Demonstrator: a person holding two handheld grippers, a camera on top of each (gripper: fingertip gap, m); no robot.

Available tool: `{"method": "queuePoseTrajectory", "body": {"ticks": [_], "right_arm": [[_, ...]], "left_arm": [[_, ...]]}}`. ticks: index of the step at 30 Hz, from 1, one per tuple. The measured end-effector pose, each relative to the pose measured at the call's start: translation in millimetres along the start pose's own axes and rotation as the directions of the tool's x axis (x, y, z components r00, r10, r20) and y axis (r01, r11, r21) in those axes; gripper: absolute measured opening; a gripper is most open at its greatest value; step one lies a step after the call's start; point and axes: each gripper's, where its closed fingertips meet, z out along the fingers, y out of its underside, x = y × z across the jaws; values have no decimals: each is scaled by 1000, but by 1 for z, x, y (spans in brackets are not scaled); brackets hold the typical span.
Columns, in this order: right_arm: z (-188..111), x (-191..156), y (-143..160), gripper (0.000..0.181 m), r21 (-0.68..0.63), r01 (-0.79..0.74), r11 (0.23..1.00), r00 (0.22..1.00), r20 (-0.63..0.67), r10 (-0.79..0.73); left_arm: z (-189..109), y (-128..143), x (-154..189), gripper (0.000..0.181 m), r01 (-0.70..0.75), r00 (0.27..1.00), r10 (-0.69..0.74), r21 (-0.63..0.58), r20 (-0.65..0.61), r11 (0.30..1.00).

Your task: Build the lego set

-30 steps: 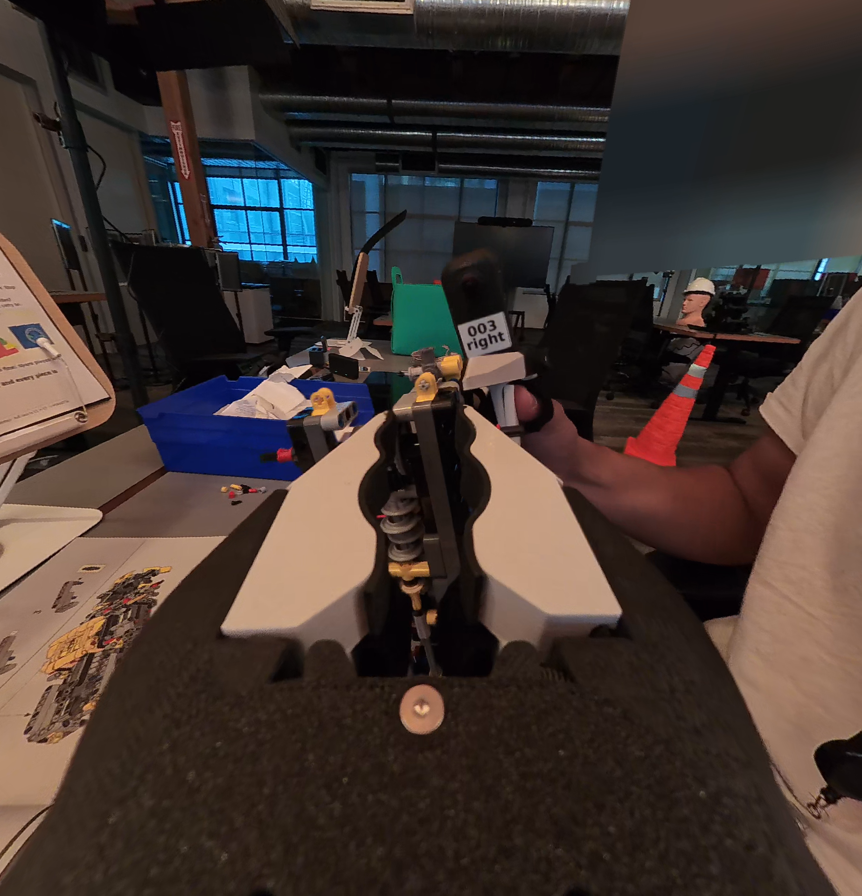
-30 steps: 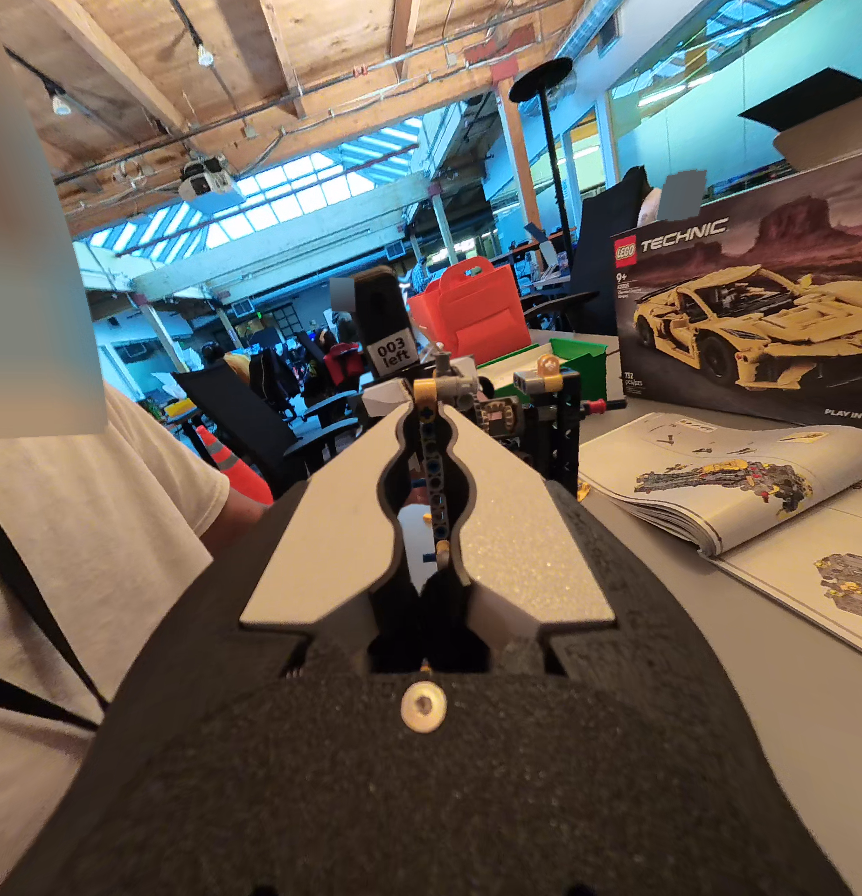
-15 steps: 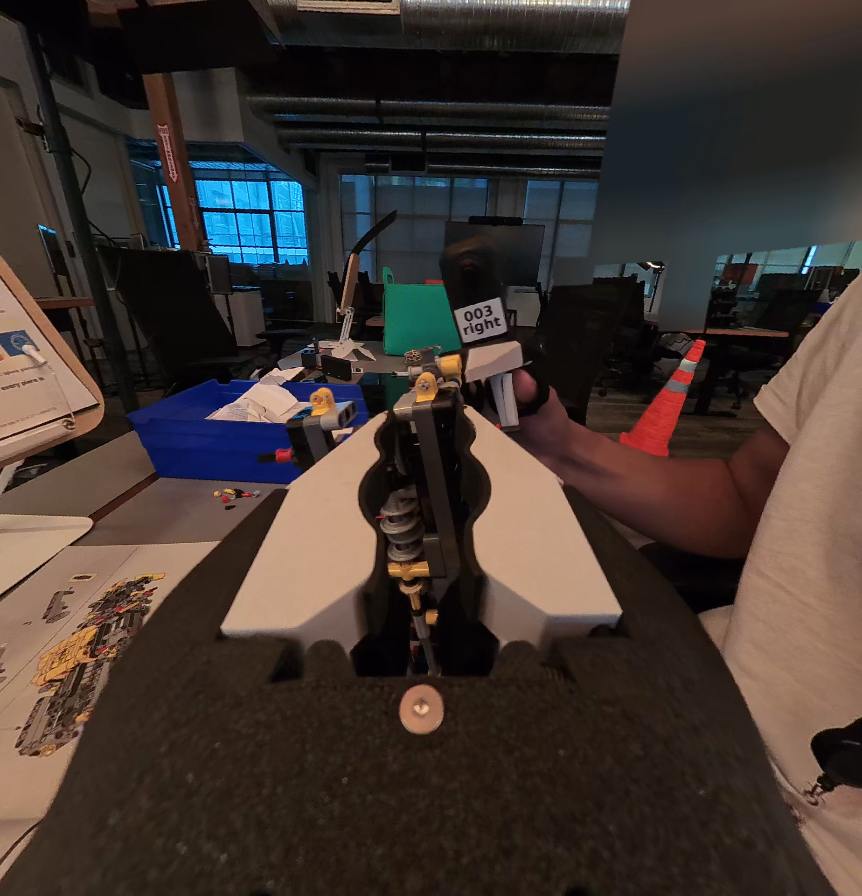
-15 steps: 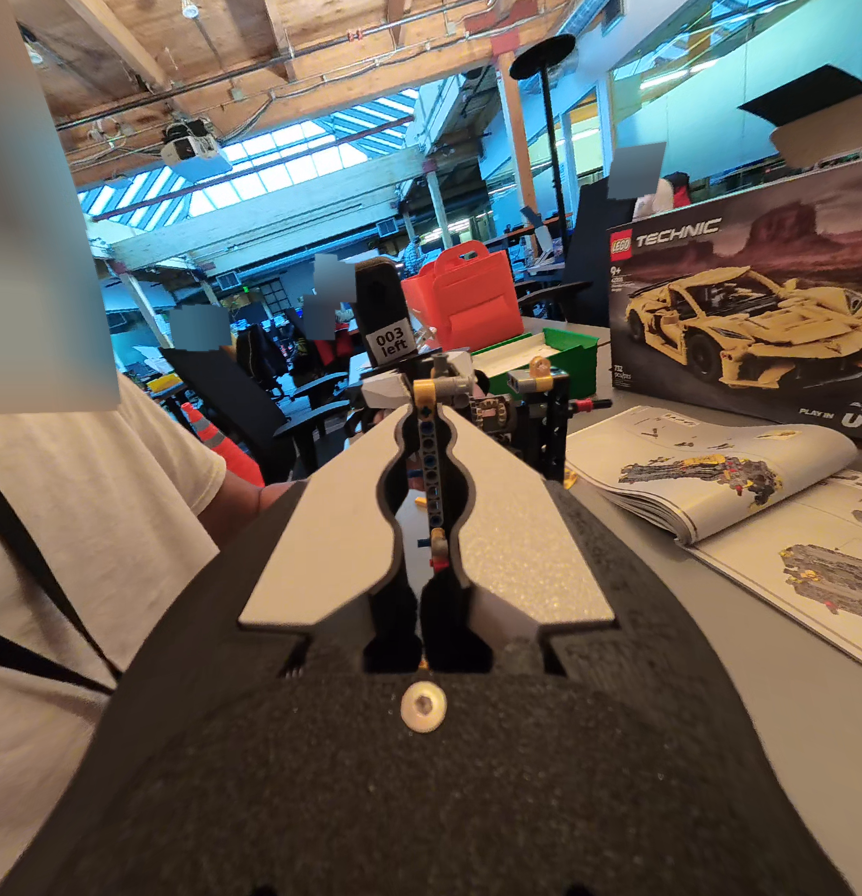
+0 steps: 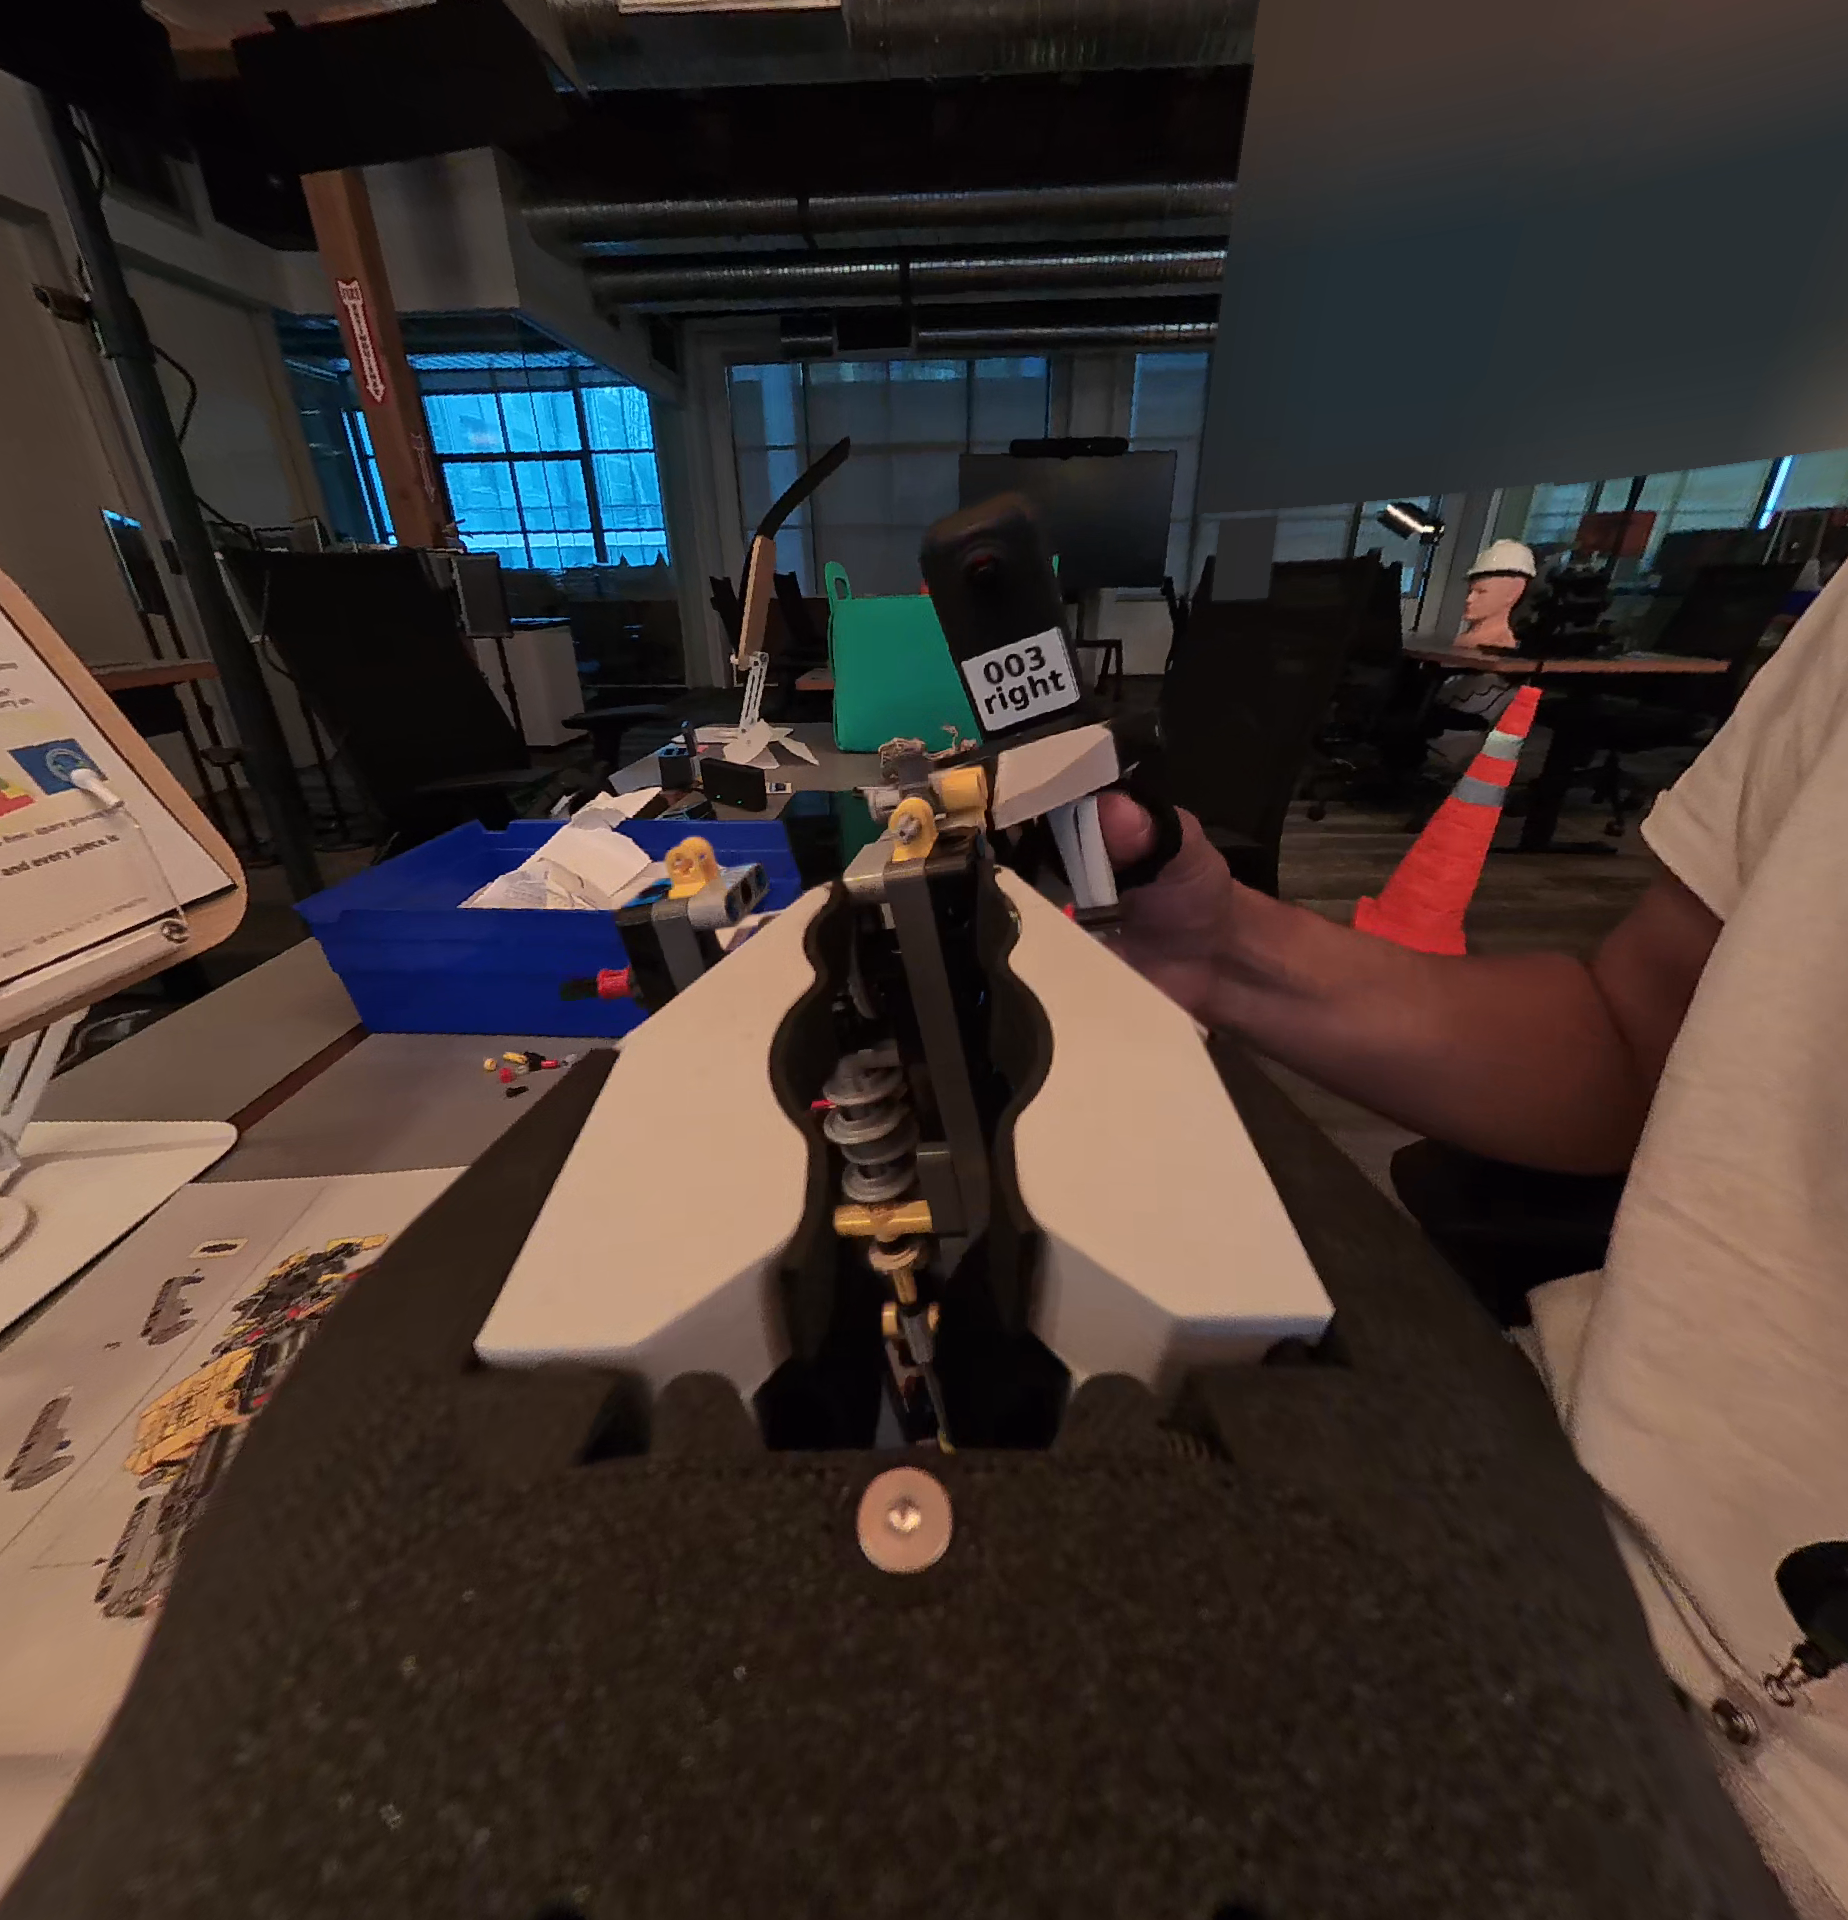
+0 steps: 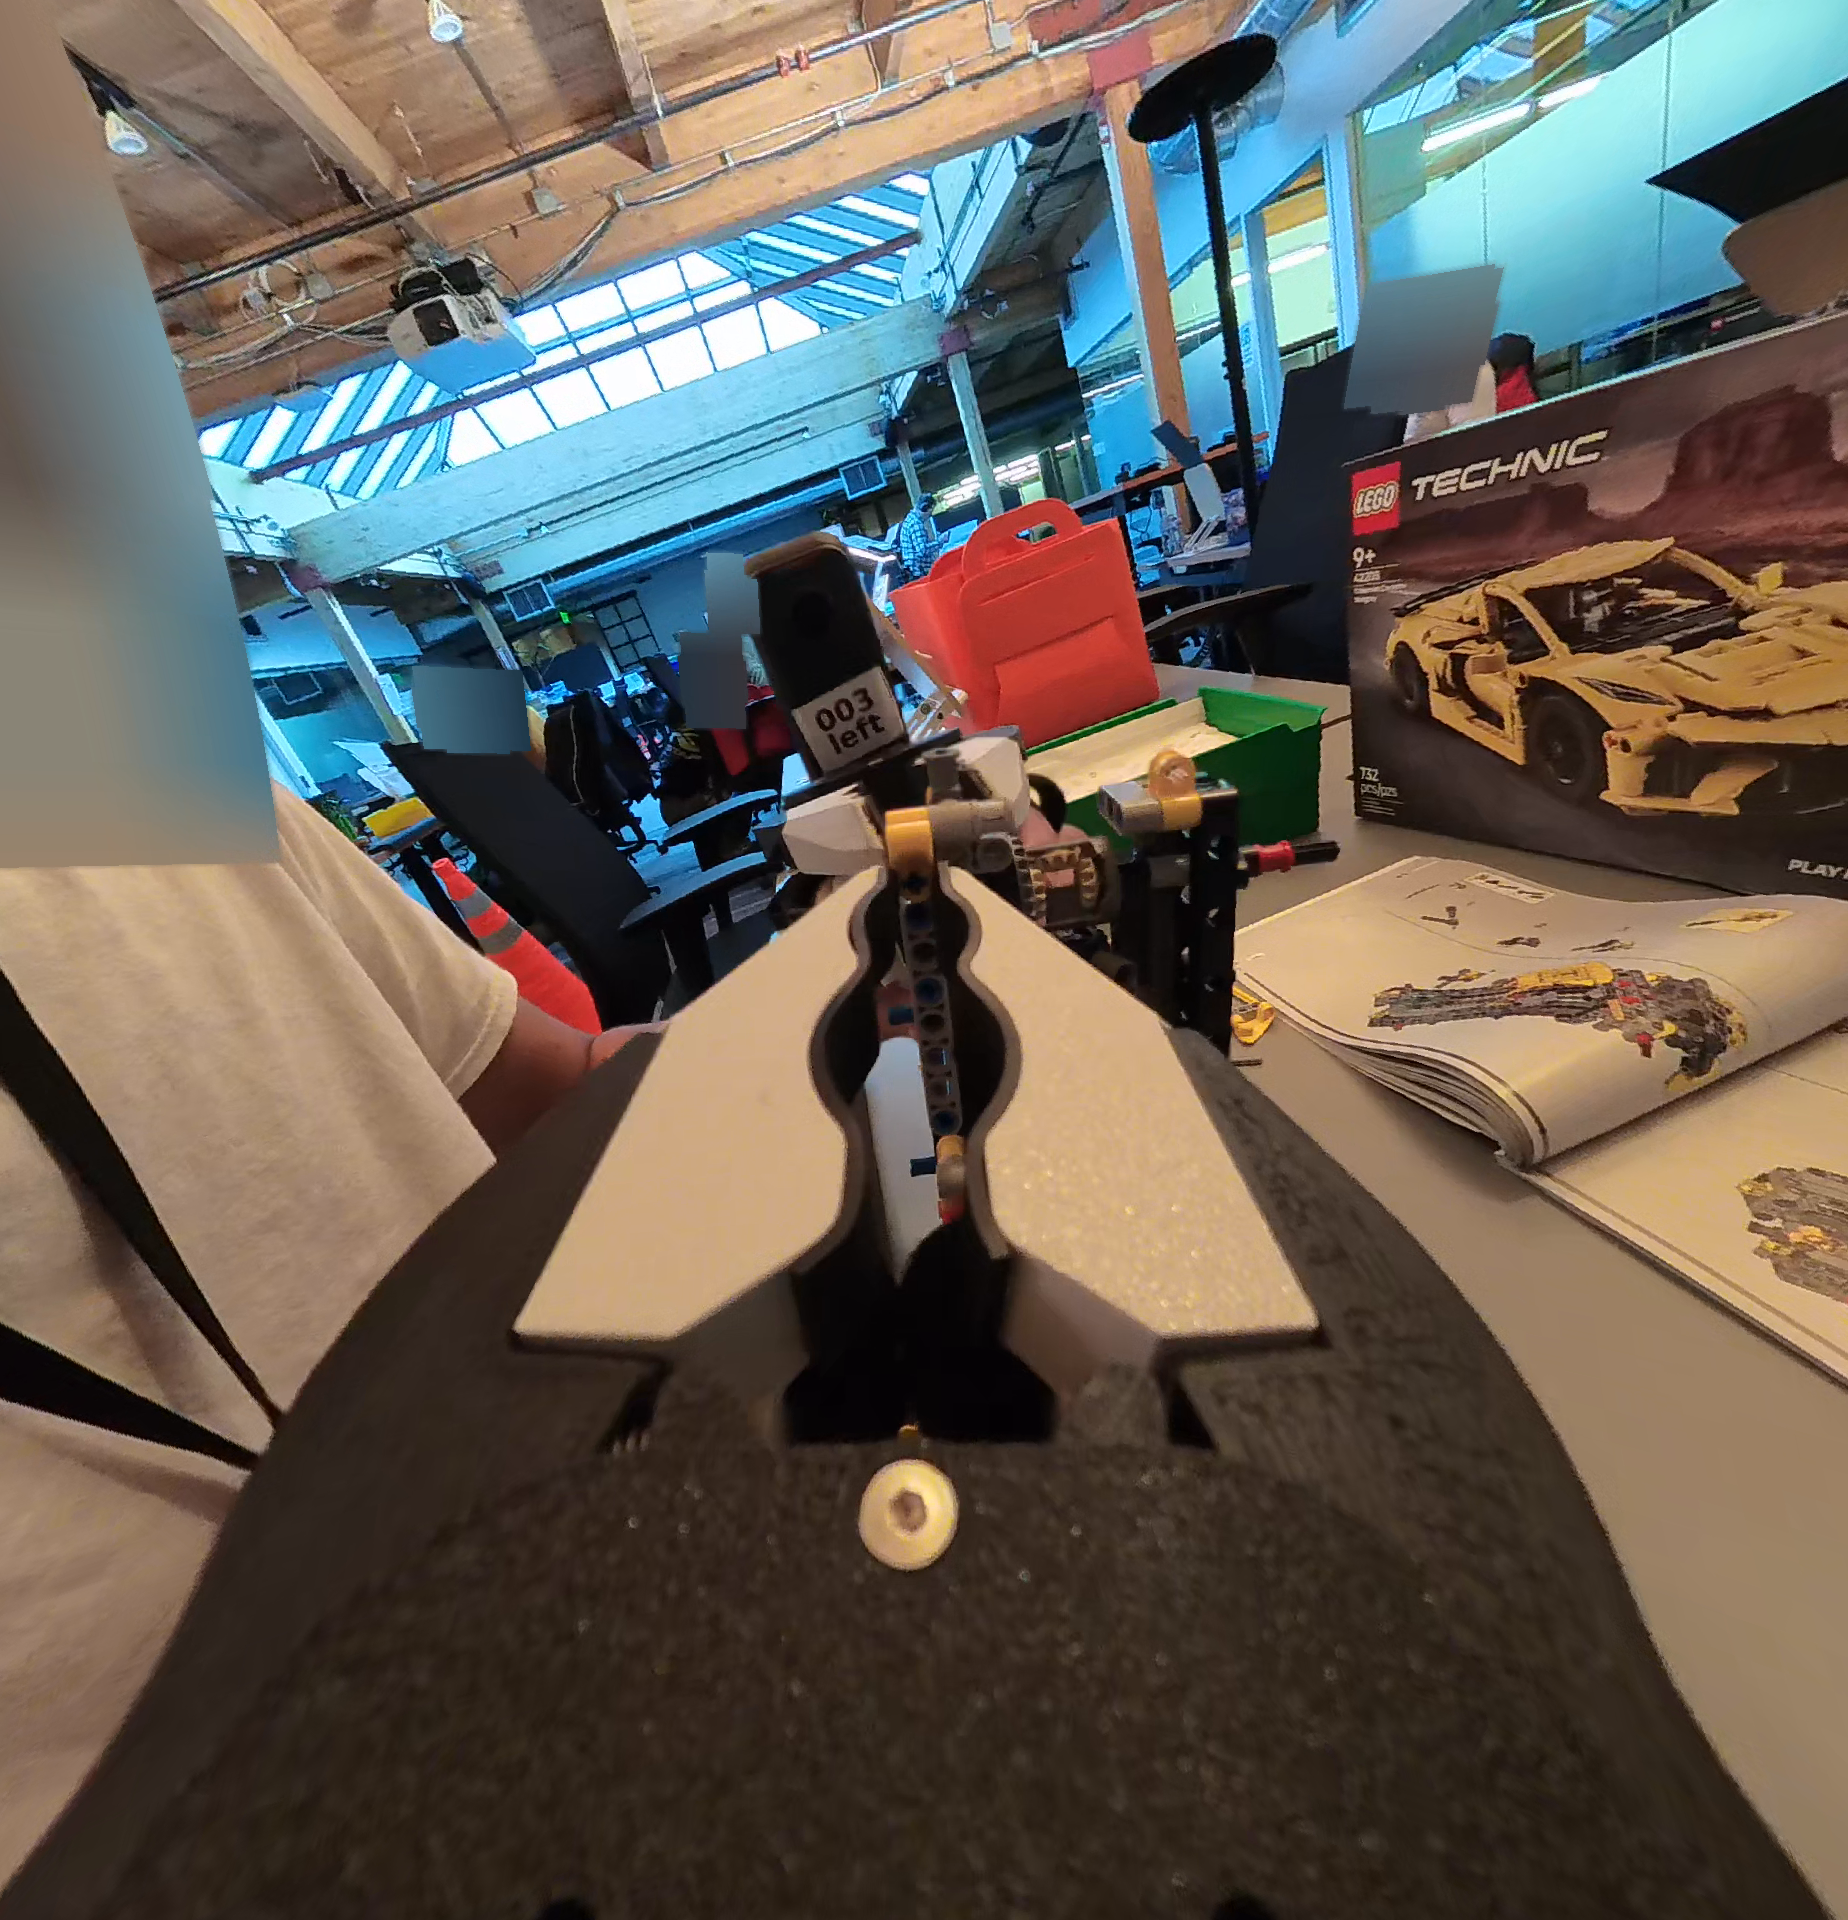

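Observation:
A partly built lego assembly (image 5: 904, 1039) of dark grey beams, a grey spring (image 5: 876, 1127) and yellow connectors hangs in the air between both grippers. My left gripper (image 5: 915, 883) is shut on its dark grey beam and spring section. My right gripper (image 6: 918, 883) is shut on a thin grey holed beam (image 6: 930, 1023) of the same assembly. In the left wrist view the right gripper (image 5: 987, 790) meets the assembly's top at a yellow connector (image 5: 959, 788). In the right wrist view the left gripper (image 6: 899, 821) shows behind the assembly's gears (image 6: 1081, 883) and black frame (image 6: 1200, 914).
A blue bin (image 5: 452, 945) with paper, loose small pieces (image 5: 525, 1062) and an instruction sheet (image 5: 172, 1403) lie on the table. A green bin (image 6: 1252, 748), the set's box (image 6: 1626, 644) and an open booklet (image 6: 1522, 997) lie to the right. The person's torso is close. My left and right fingertips are right by each other.
Both grippers have drifted slightly together with the assembly held between them. Both grasps stay as they were.

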Motion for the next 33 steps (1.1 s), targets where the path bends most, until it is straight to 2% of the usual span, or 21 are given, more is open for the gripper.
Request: {"method": "queuePoseTrajectory", "body": {"ticks": [3,4,5,8,9,26,33], "right_arm": [[0,1,0,11,-16,27,1000,999,-19,-27],[-1,3,-2,26,-12,36,999,999,-30,-37],[-2,3,-5,30,0,42,999,999,-34,-42],[-2,5,-8,17,-1,92,996,994,-51,-92],[-1,1,-8,7,-10,97,995,995,-28,-97],[-1,-2,-5,7,1,64,998,998,6,-64],[2,3,-5,6,-6,30,1000,1000,-8,-30]], "left_arm": [[-1,0,-1,25,10,1000,-10,-8,-13,1000],[-1,0,-2,25,11,1000,-11,-6,-14,1000],[-2,0,-2,25,15,1000,-15,-7,-16,1000],[-1,0,-1,25,16,1000,-16,-7,-12,1000],[0,0,-2,25,13,1000,-13,-8,-7,1000],[3,0,2,25,-5,1000,5,-19,-17,1000],[1,0,-2,25,-18,999,18,-21,27,1000]]}}
